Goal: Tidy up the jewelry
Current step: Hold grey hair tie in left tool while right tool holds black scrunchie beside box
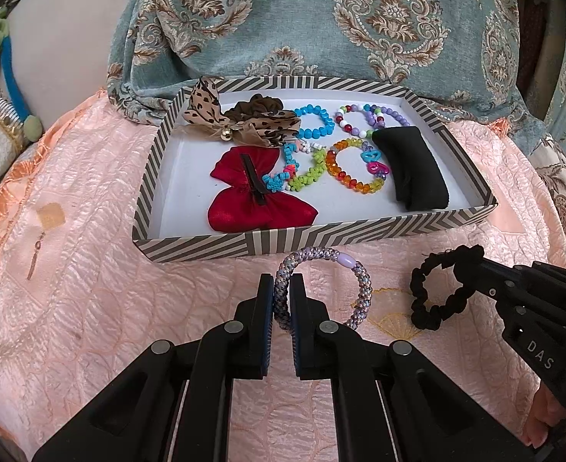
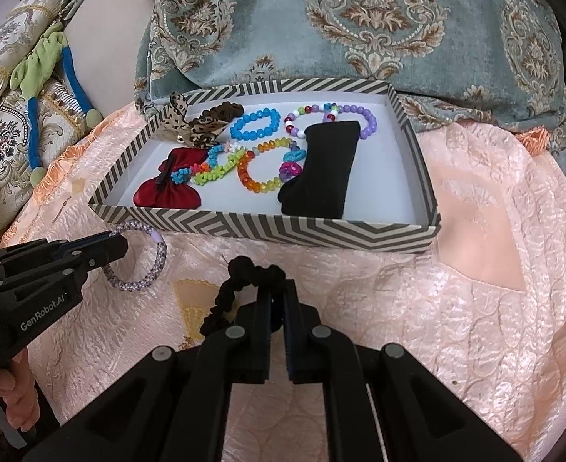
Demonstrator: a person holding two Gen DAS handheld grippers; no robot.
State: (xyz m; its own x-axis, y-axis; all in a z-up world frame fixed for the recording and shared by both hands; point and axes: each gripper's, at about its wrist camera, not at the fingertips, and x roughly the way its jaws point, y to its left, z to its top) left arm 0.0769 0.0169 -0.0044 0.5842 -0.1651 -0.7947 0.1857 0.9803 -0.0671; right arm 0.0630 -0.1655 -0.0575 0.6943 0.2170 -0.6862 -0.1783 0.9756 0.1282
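My left gripper is shut on a lilac braided hair tie, held just in front of the striped box. My right gripper is shut on a black scrunchie, to the right of the left one. In the left wrist view the right gripper shows from the side with the black scrunchie hanging from it. Inside the box lie a red bow, a leopard-print bow, several bead bracelets and a black fabric roll.
The striped box rests on a pink quilted cover. A teal patterned cushion rises behind it. At the far left lie a blue and green headband and patterned pillows. A hand holds the left gripper's grip.
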